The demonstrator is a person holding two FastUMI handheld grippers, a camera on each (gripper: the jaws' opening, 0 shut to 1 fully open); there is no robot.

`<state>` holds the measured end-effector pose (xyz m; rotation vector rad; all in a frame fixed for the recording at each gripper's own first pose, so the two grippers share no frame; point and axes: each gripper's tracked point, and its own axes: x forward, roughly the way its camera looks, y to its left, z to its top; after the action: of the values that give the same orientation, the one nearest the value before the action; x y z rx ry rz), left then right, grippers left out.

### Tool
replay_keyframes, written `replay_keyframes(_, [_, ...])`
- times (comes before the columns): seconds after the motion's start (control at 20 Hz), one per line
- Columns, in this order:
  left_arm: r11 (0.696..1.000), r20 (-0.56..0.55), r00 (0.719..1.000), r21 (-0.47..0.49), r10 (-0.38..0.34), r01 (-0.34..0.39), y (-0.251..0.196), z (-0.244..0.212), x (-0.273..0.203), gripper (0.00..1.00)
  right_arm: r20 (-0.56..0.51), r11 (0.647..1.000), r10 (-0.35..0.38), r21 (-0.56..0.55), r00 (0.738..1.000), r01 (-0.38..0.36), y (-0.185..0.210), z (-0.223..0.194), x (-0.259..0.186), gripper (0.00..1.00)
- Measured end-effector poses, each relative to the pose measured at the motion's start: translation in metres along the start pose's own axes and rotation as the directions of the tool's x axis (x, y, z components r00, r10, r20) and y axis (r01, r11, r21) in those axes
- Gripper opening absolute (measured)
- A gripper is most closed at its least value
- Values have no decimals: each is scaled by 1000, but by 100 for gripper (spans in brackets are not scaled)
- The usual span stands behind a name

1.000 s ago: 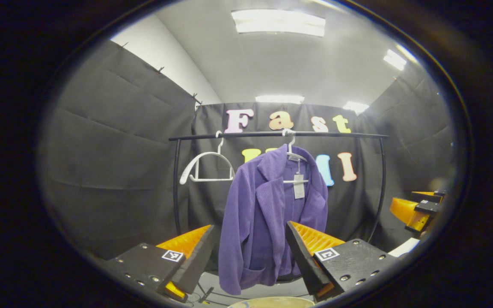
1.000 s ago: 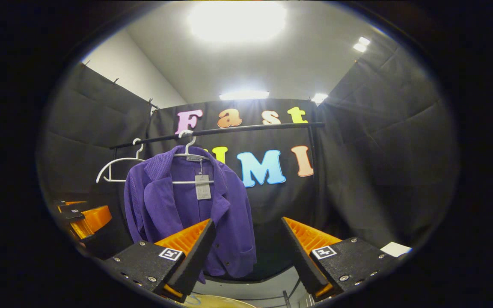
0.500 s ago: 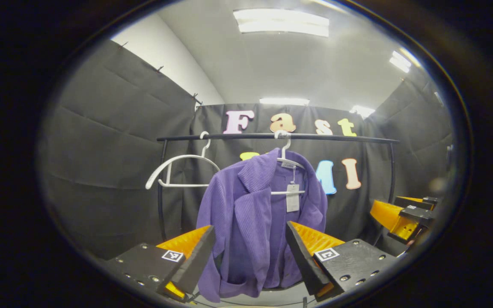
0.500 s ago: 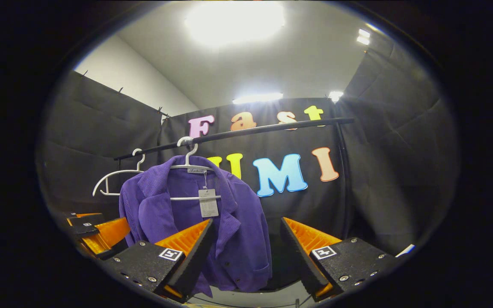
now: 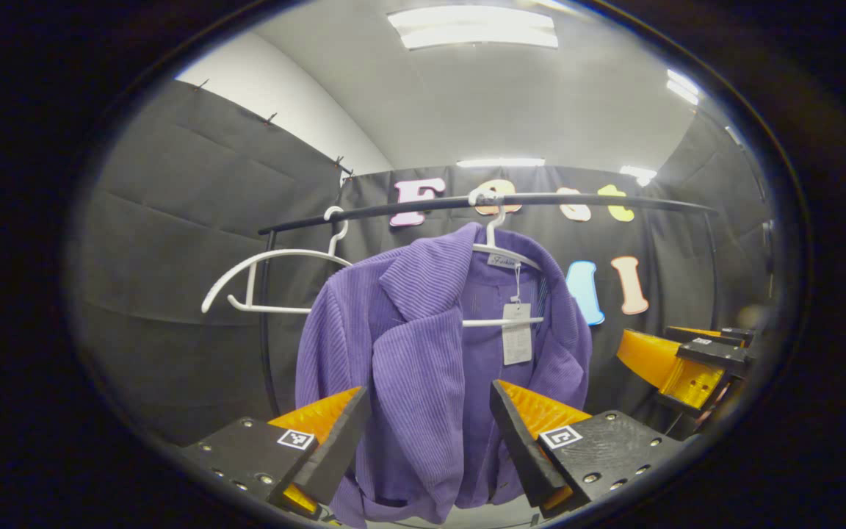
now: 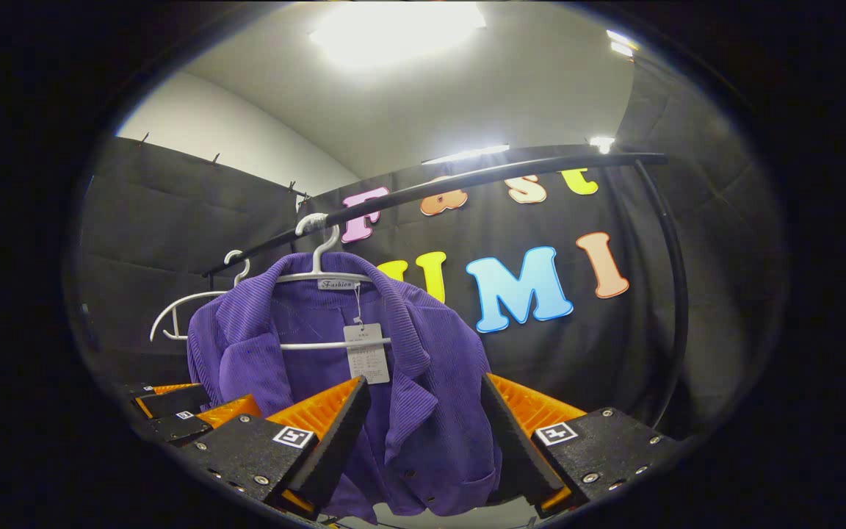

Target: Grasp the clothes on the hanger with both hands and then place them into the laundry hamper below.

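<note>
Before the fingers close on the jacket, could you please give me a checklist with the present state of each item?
1. Purple corduroy jacket hangs on its white plastic hanger: ok.
2. That hanger hooked on the black metal rail: ok.
3. Left gripper open, jacket framed between its fingers: ok.
4. Right gripper open, jacket's front edge between its fingers: ok.
5. Fingers touching cloth: cannot tell.
6. Paper tag away from both grasp spots: ok.
</note>
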<state>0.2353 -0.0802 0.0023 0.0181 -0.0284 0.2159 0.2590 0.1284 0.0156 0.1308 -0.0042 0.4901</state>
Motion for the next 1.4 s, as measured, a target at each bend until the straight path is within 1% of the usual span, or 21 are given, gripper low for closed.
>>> replay_keyframes(0.05, [1000,-1,1000,11,8,-7,-3,-2,6,99,-5,1000,11,6,1000,-11,0,-4,9,92])
replay_keyframes(0.1, [1000,-3,1000,19,16,-16,-3,-5,12,94,-13,1000,20,12,1000,-19,0,-7,18,94])
replay_keyframes(0.25, [998,-17,999,39,51,-50,-1,-13,29,94,-33,999,49,14,998,-49,2,-21,44,93])
replay_keyframes(0.3, [997,-24,998,41,60,-59,-1,-16,33,99,-39,998,60,9,997,-59,4,-24,53,93])
replay_keyframes(0.35, [997,-25,998,39,66,-65,-2,-17,36,99,-45,998,68,3,997,-68,6,-28,61,93])
replay_keyframes(0.4, [997,-25,997,34,70,-70,-2,-19,42,94,-51,997,72,-4,996,-73,7,-31,69,93])
replay_keyframes(0.5, [996,-12,996,27,88,-87,-1,-20,52,94,-64,997,79,-9,995,-80,10,-38,84,93])
replay_keyframes(0.65, [991,-10,992,42,124,-123,2,-24,65,94,-84,996,83,-15,993,-84,15,-48,100,94])
replay_keyframes(0.85, [984,-21,985,67,169,-167,8,-33,80,94,-108,997,70,-33,992,-74,16,-65,115,94])
replay_keyframes(0.9, [981,-26,983,80,179,-177,10,-36,83,99,-118,997,63,-39,991,-68,15,-69,117,93])
replay_keyframes(1.0, [977,-27,980,89,195,-192,13,-36,85,99,-136,997,54,-49,989,-61,14,-77,122,92])
replay_keyframes(1.05, [977,-26,980,85,196,-194,13,-37,84,91,-139,997,48,-54,989,-56,11,-78,123,89])
replay_keyframes(1.1, [977,-28,979,82,200,-197,15,-38,83,84,-144,997,41,-57,989,-49,8,-79,123,83])
replay_keyframes(1.15, [977,-36,979,81,200,-196,15,-40,81,71,-158,997,53,-51,986,-62,11,-81,123,79])
replay_keyframes(1.2, [978,-46,979,79,197,-193,15,-42,81,65,-172,996,72,-36,983,-79,16,-84,123,67])
replay_keyframes(1.25, [979,-58,980,76,192,-188,13,-45,82,70,-179,996,81,-23,980,-87,20,-85,123,58])
replay_keyframes(1.3, [979,-69,979,82,193,-188,13,-47,84,64,-177,997,71,-21,982,-75,16,-83,122,38])
replay_keyframes(1.35, [977,-74,977,85,201,-195,15,-49,86,51,-169,998,57,-20,984,-61,10,-80,121,28])
replay_keyframes(1.4, [975,-77,974,86,214,-207,17,-49,84,38,-163,996,86,-8,983,-88,16,-76,117,9])
